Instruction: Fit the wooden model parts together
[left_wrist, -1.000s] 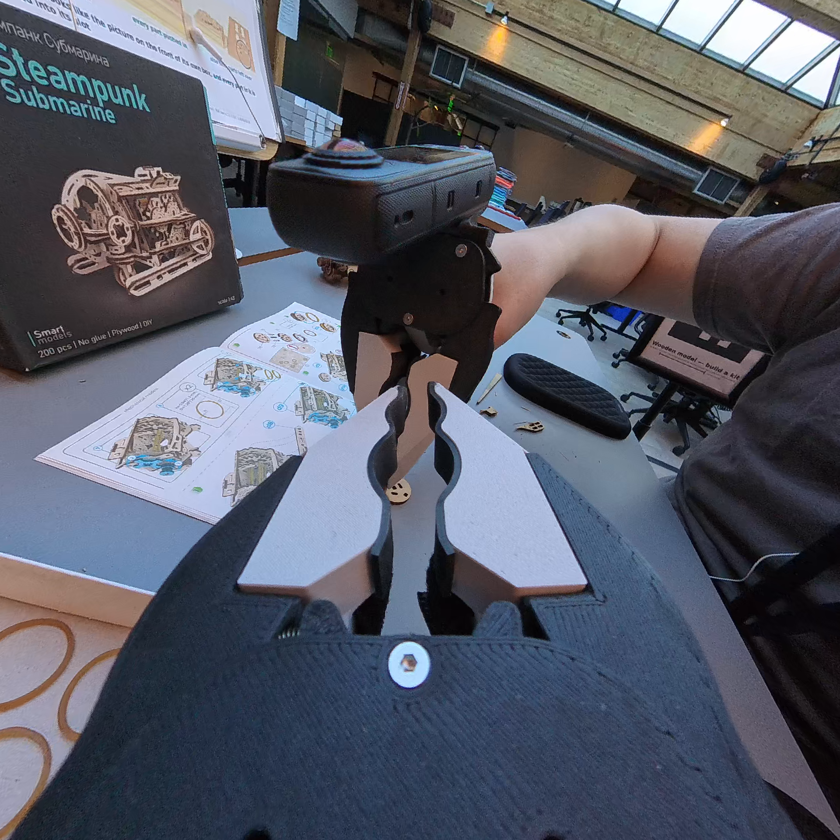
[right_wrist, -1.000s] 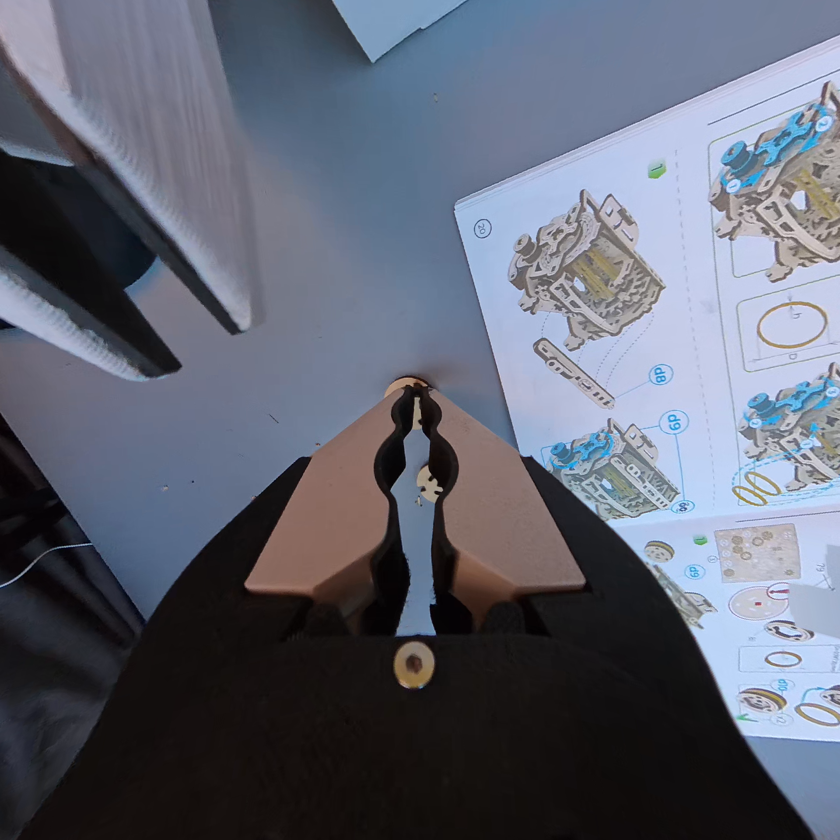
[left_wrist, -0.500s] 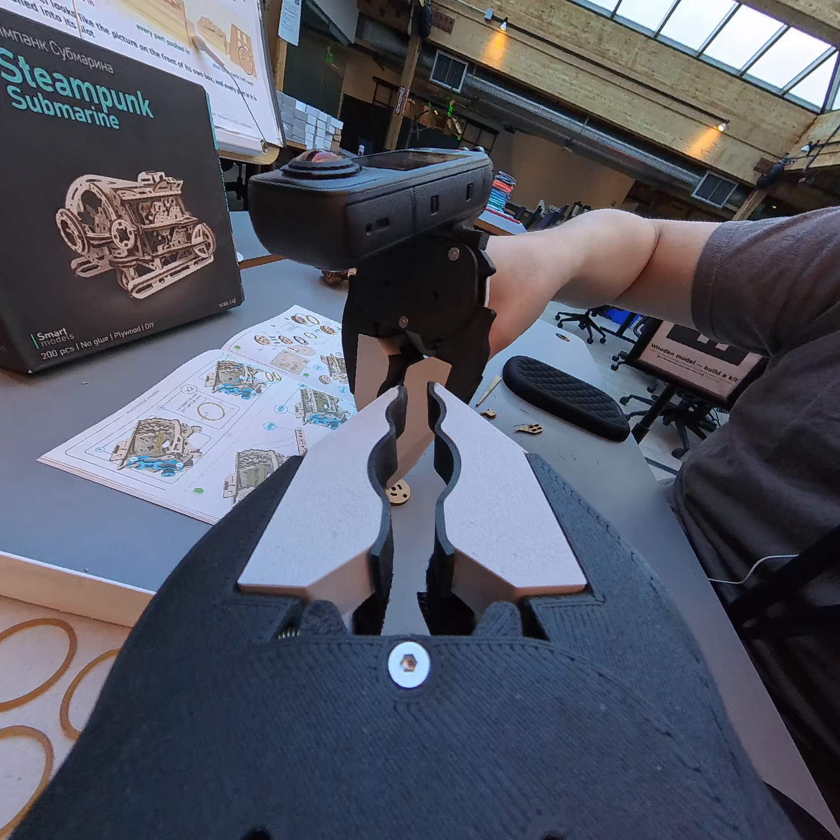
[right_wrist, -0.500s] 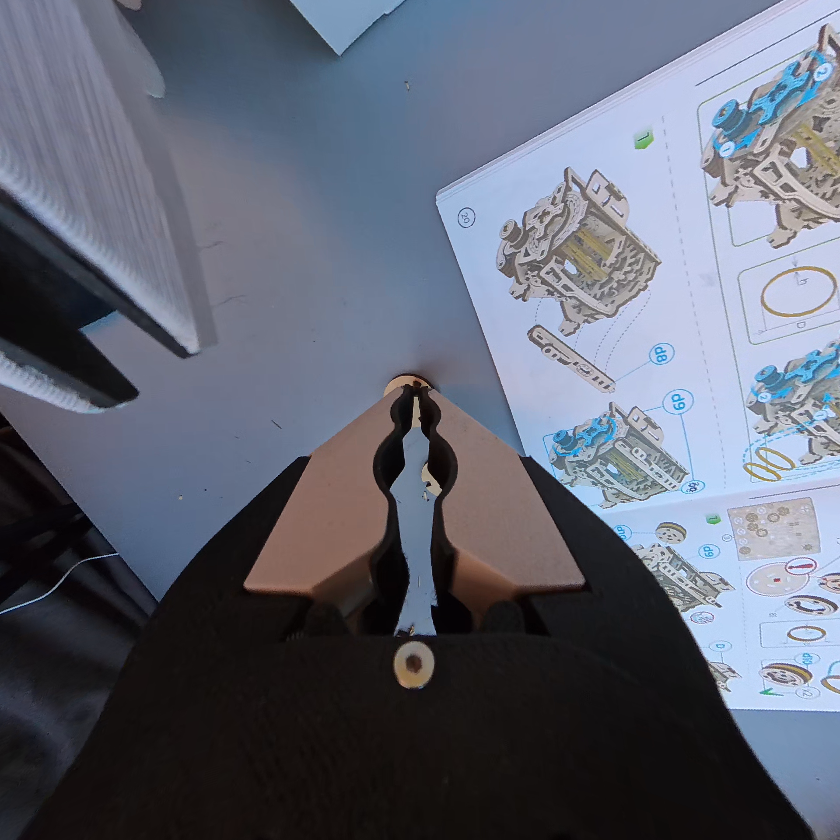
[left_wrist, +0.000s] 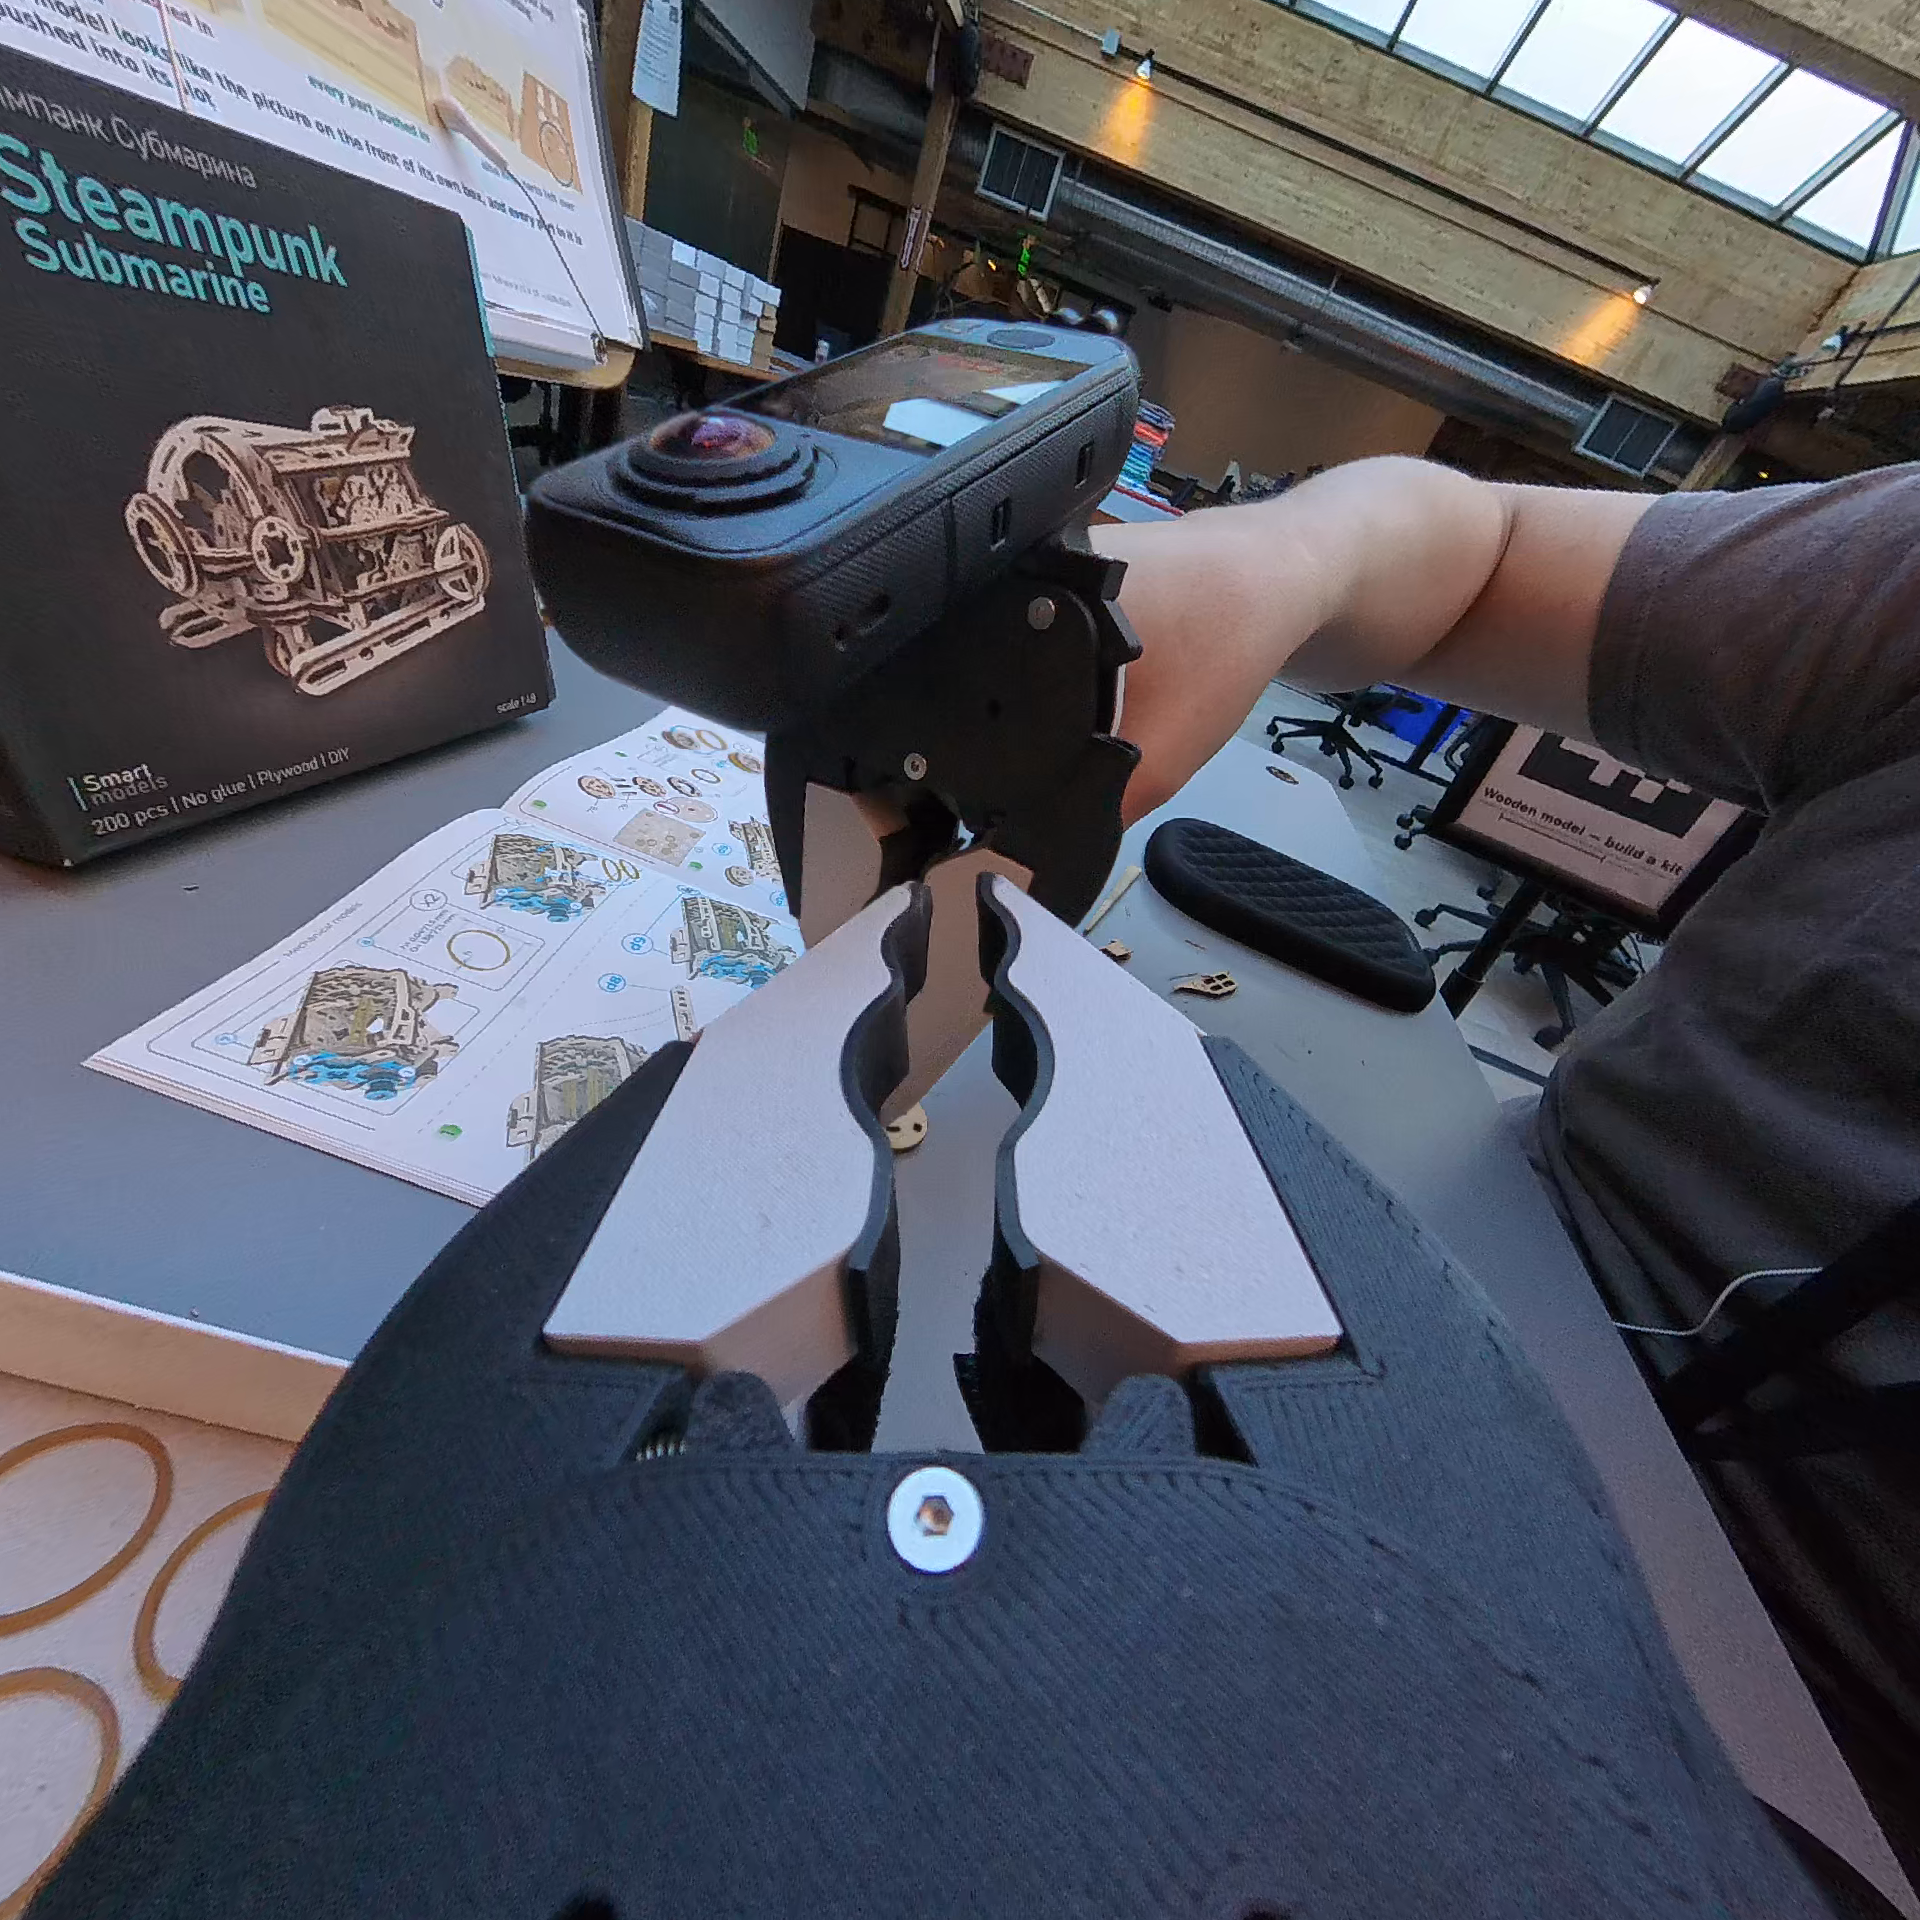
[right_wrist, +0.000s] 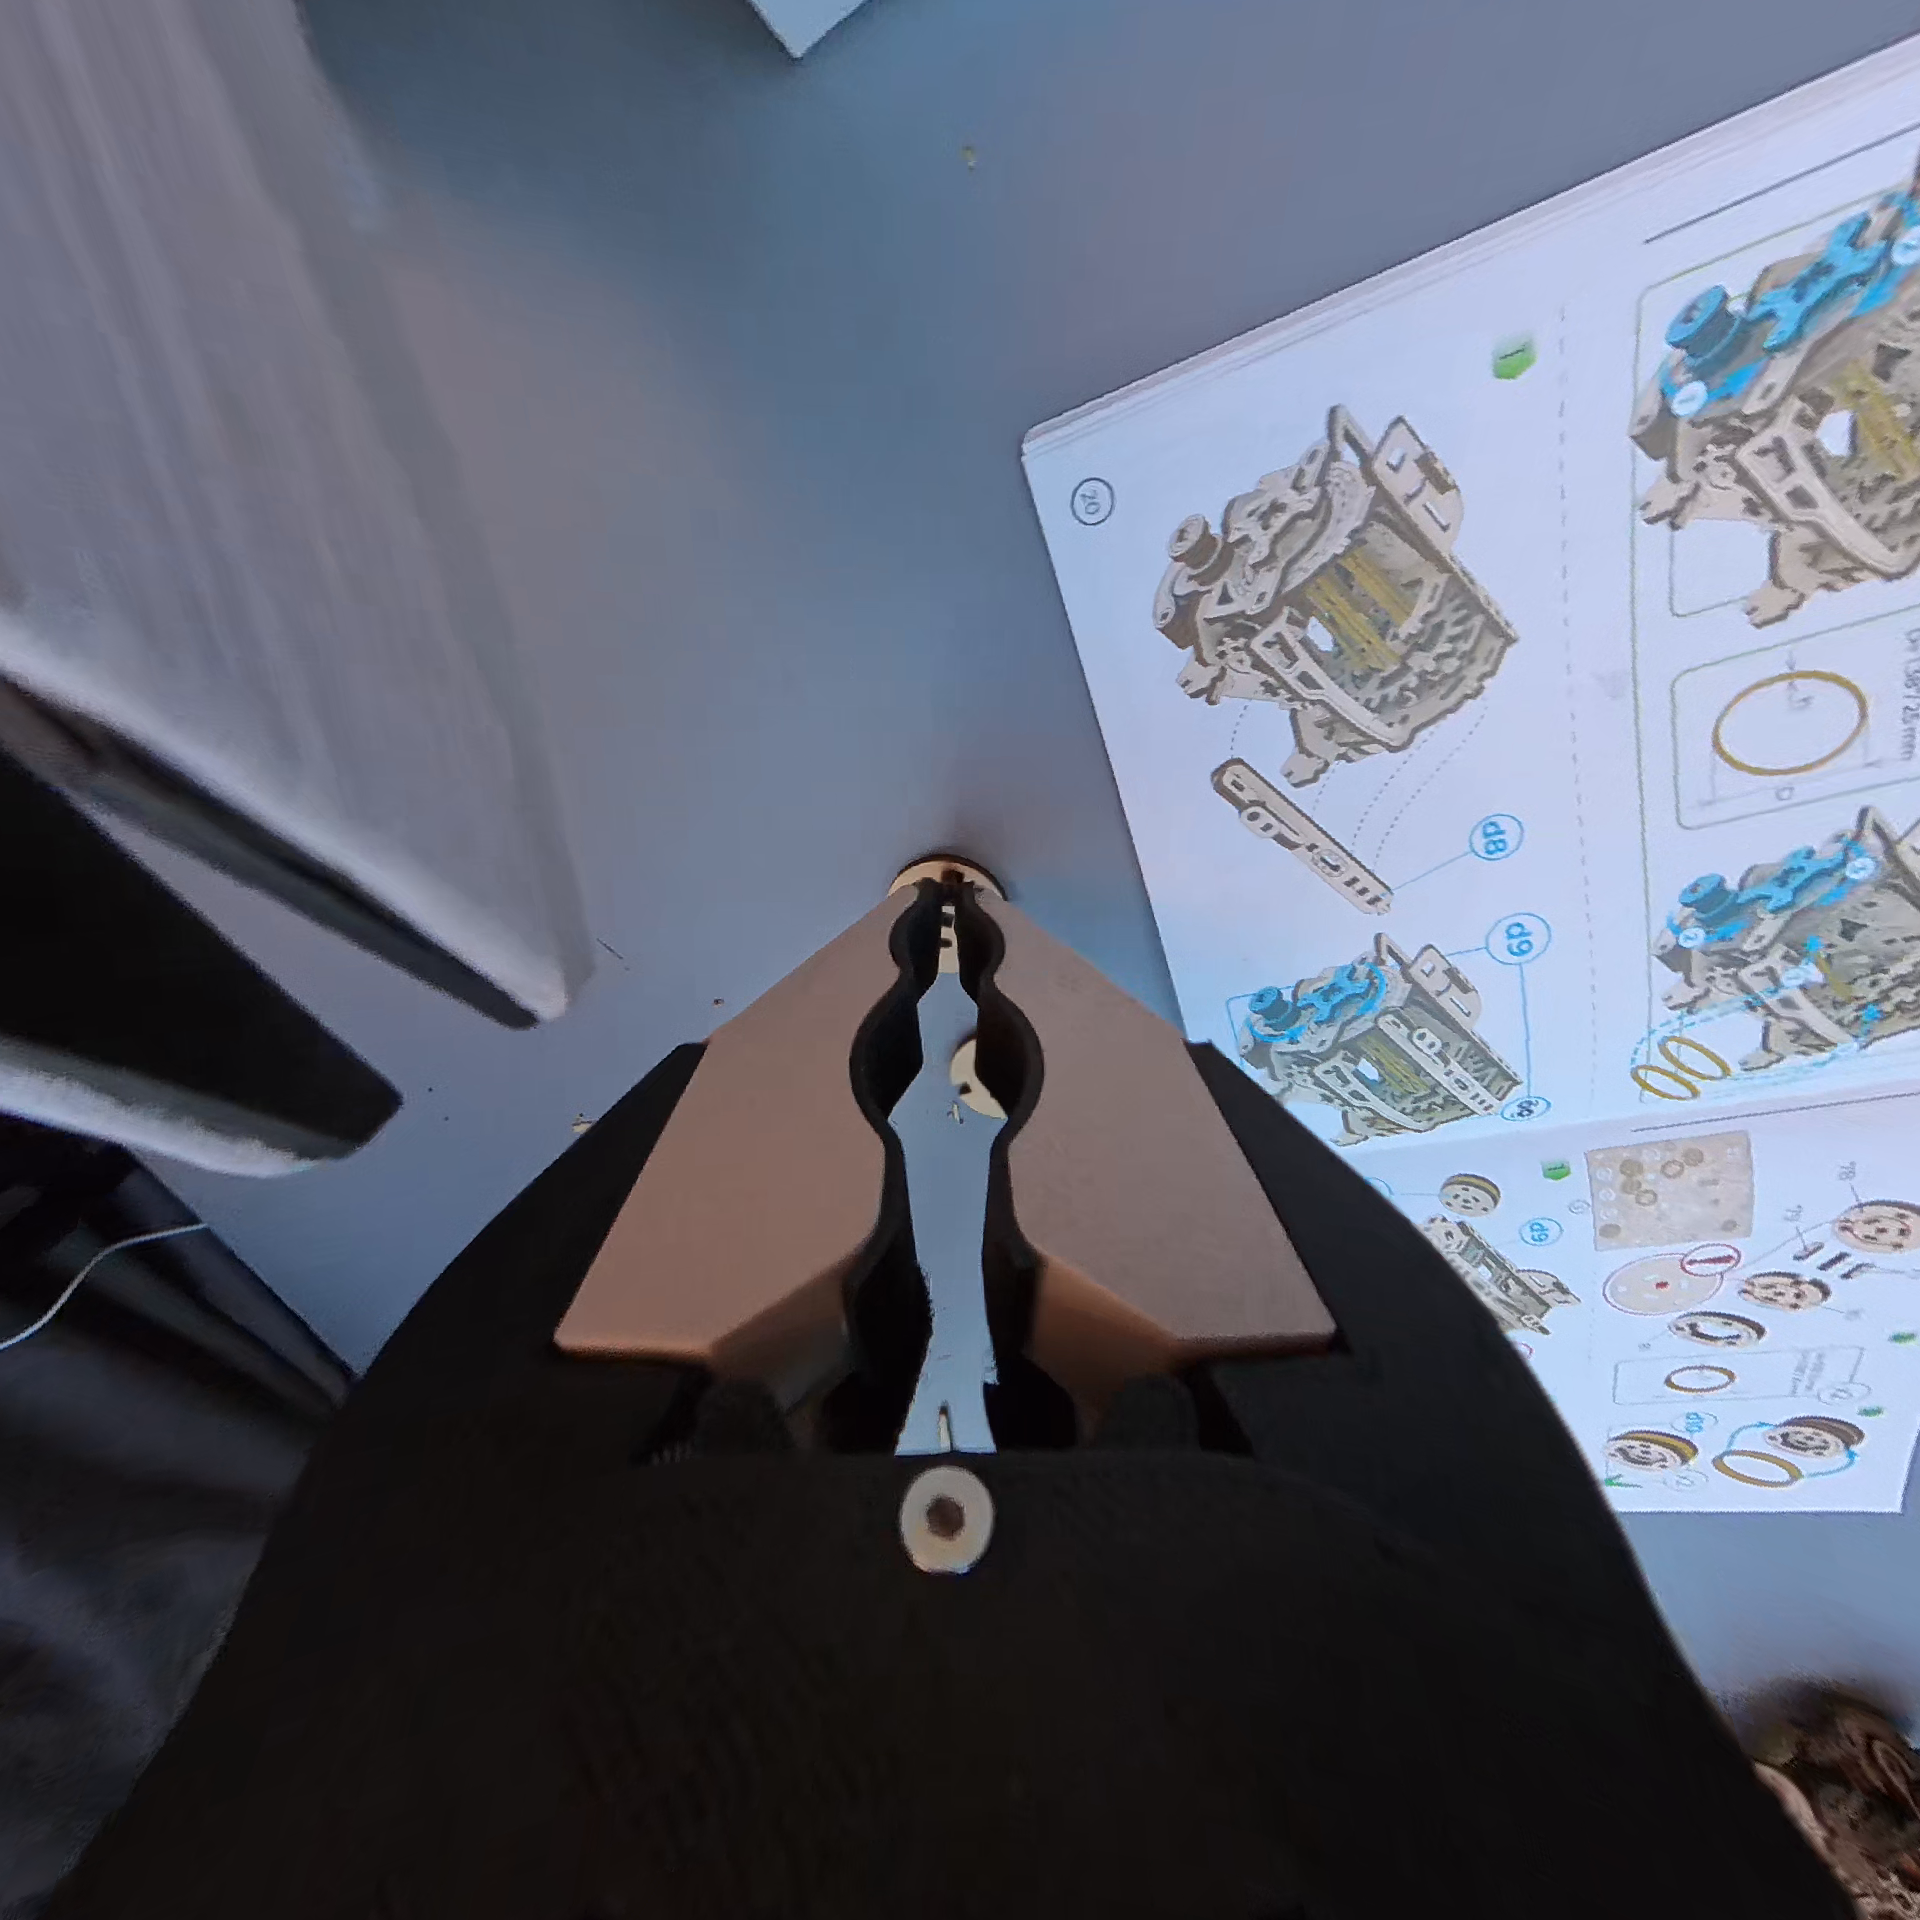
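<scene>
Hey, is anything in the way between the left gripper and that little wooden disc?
Only the right gripper, whose tips are shut on the wooden disc. The open left gripper points straight at it, with nothing else visible between.

A small round wooden disc (right_wrist: 948, 871) sits at the very tips of the right gripper's fingers (right_wrist: 1101, 1049), pinched there edge-on so only a pale sliver with a dark rim shows past them, close over the grey counter (right_wrist: 748, 582). A second wooden disc (right_wrist: 968, 1070), pale with small cut-outs, lies flat on the counter under those fingers. From the left wrist view it appears as a small perforated round piece (left_wrist: 902, 1127) lying flat below the fingertips.
</scene>
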